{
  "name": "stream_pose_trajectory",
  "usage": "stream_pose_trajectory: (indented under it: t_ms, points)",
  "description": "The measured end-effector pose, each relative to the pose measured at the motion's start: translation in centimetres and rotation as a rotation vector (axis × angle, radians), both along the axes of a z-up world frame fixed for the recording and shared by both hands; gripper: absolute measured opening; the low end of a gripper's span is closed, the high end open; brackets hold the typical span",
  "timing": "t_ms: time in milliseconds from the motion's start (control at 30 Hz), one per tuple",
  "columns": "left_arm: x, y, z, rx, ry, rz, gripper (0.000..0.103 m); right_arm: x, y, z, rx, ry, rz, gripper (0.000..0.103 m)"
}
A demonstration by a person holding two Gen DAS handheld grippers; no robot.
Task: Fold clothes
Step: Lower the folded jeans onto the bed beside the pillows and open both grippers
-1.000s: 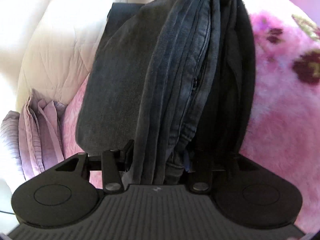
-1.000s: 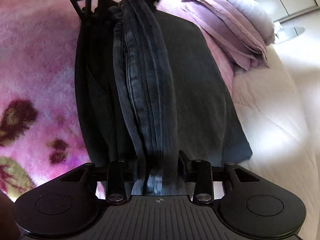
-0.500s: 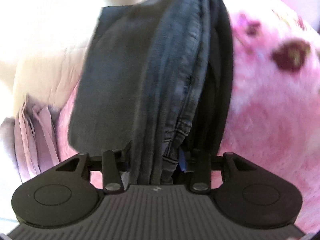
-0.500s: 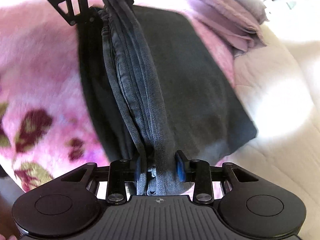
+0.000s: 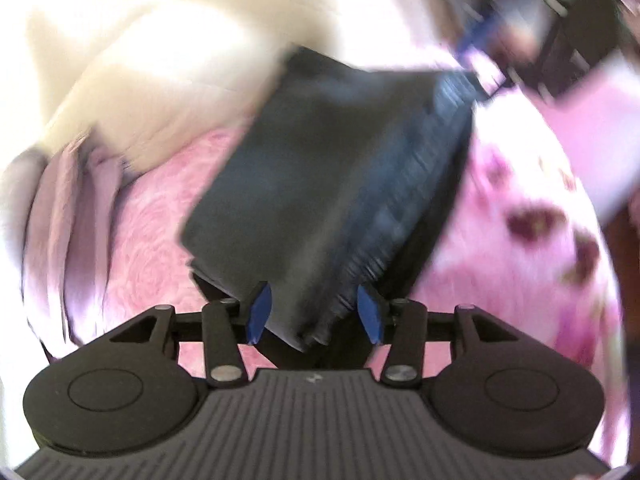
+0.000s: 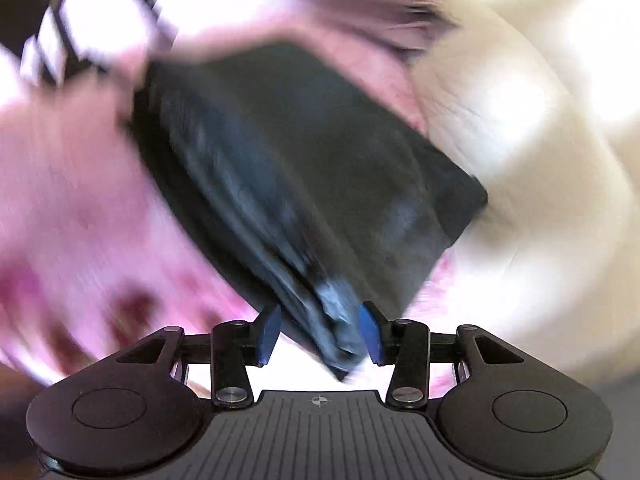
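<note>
Between the blue pads of the left claw sits one end of the dark folded jeans, and those pads stand wide, with gaps on both sides of the cloth, so nothing is pinched. Off to the left edge lies a stack of lilac clothes, with a cream quilt above it; the jeans stretch away over the pink floral blanket toward the other claw, blurred at top right. Over in the right wrist view, the right claw is spread wide too, the bunched denim end of the jeans lying loose between its pads, closer to the right one. Pink blanket to its left, cream quilt to its right. Everything is motion-smeared.
</note>
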State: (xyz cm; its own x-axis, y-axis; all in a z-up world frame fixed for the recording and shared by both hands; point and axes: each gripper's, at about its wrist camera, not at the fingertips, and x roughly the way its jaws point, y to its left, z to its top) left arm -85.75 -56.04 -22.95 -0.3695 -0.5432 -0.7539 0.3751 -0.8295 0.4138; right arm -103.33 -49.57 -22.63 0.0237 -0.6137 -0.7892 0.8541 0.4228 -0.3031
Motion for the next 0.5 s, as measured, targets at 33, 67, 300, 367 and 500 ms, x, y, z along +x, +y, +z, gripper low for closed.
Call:
stream_pose_trajectory:
  t_ms: [33,67,300,367,500]
  points:
    - [-0.2,-1.1,0.5,0.019,0.039,0.041,0.043,-0.3,0.2,1.2,-0.033,-0.089,-0.047,0.044]
    - [-0.4,-2.1,0.5,0.042,0.06,0.071,0.043,-0.5,0.1,2.0,-0.067,-0.151,-0.085,0.044]
    - [-1.7,-5.3,-4.4,0.153,-0.009,0.089,0.033,-1.0,-4.0,-0.9,-0.043,-0.36,-0.253,0.044]
    - [-1.8,-5.1,-4.3,0.152,-0.017,0.088,0.033,-0.7,-4.4,-3.2,0.006,-0.35,-0.239,0.044]
    - [-1.4,-5.0,-3.8,0.159,-0.015,0.109,0.033,-1.4,-3.3,-1.3,-0.06,-0.339,-0.253,0.044]
